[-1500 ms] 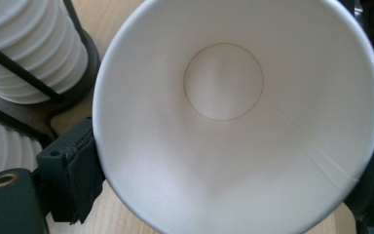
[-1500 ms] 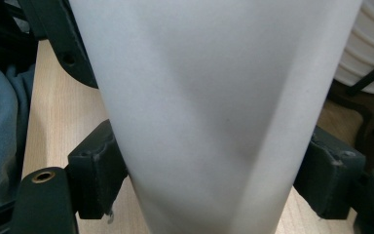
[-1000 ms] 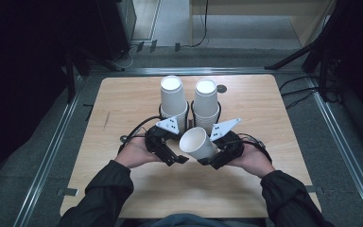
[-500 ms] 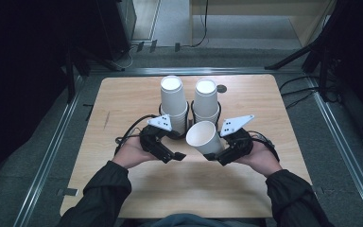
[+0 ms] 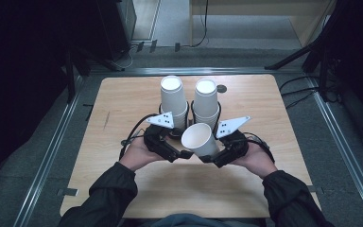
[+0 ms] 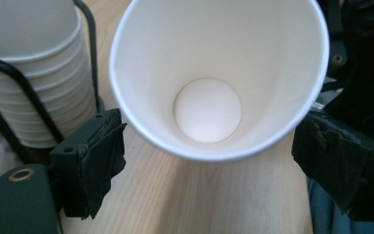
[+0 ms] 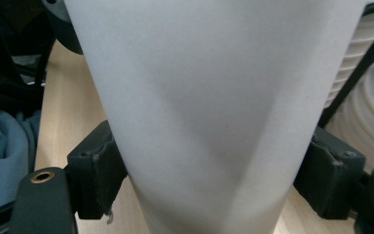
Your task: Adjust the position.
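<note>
A white paper cup [image 5: 201, 139] hangs tilted over the table's middle, its mouth turned up and to the left. My right gripper [image 5: 212, 158] is shut on its lower wall; in the right gripper view both pads press the cup [image 7: 199, 122]. My left gripper [image 5: 185, 152] comes in from the left at the rim. Its jaws have just been closing a little with the cup between them. In the left gripper view I look into the empty cup [image 6: 209, 73], and both pads [image 6: 92, 161] touch its wall just under the rim.
Two stacks of white paper cups [image 5: 172, 97] [image 5: 205, 99] stand in black wire holders right behind the grippers. The left stack [image 6: 29, 73] is close beside my left jaw. A small dark disc [image 5: 222, 88] lies near the wooden table's [image 5: 123, 118] far edge.
The two hands have drawn slightly apart, and the cup's mouth has tipped a little more upward. Over the last half second almost nothing has shifted.
</note>
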`<state>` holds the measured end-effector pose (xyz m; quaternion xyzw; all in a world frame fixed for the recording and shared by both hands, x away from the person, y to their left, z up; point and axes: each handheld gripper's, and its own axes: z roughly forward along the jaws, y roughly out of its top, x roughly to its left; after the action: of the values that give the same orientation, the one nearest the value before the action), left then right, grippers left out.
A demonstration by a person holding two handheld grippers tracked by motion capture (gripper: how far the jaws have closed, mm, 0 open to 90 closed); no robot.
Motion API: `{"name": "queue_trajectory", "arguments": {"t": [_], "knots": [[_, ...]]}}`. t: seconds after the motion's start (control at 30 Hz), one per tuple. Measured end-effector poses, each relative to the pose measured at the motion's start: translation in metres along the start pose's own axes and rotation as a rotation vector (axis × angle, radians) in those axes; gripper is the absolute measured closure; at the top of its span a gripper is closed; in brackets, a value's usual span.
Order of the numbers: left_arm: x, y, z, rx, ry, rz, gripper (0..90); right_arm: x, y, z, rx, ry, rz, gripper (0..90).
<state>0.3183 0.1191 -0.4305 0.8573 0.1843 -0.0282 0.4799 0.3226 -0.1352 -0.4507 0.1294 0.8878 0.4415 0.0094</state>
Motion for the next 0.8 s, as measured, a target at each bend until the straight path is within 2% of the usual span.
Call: {"name": "queue_trajectory", "arguments": {"t": [0.1,0.27,0.57,0.8], "knots": [[0.000,0.001,0.002,-0.012,-0.006,-0.010,11.9,0.001,0.000,0.002,-0.004,0.003,-0.005,21.3],[-0.004,0.004,0.003,-0.054,0.006,0.006,11.2,0.002,0.001,0.004,-0.018,0.015,-0.010,21.3],[-0.004,0.007,0.013,-0.089,-0.018,-0.038,5.7,0.004,0.003,0.009,-0.018,0.032,-0.006,21.3],[-0.007,0.007,0.014,-0.083,0.007,-0.013,7.9,0.004,0.003,0.013,-0.005,0.036,-0.004,21.5]]}}
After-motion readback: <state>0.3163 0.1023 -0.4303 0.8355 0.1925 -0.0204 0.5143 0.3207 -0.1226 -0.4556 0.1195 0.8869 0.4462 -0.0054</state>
